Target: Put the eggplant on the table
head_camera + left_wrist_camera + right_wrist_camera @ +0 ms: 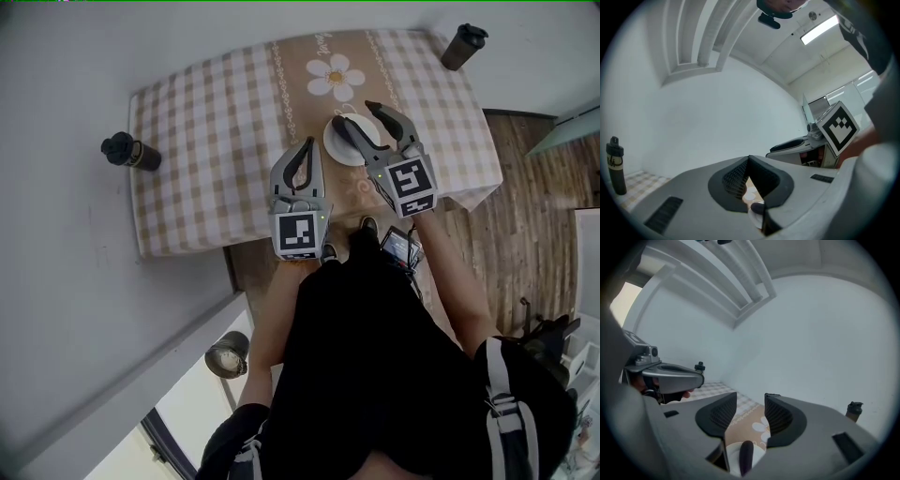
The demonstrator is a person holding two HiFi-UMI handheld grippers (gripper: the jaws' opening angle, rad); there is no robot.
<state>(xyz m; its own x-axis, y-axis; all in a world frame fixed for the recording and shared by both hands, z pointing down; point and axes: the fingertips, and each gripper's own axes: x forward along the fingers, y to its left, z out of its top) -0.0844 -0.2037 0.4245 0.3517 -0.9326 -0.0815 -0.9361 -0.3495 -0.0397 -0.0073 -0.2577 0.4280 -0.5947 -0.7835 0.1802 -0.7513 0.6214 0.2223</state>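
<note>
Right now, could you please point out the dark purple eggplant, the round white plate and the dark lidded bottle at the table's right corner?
dark purple eggplant (746, 454), right gripper view, on its middle.
round white plate (339, 154), head view, on its bare near rim.
dark lidded bottle (462, 49), head view, on its body.

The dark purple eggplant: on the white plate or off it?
On it: the dark purple eggplant lies across the round white plate in the right gripper view.

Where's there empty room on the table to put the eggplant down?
The biggest bare patch is the checked cloth between the left bottle and the flower strip. More bare cloth lies between the plate and the other bottle. The middle is crowded: the plate holds the eggplant, with the left gripper and right gripper close by.
</note>
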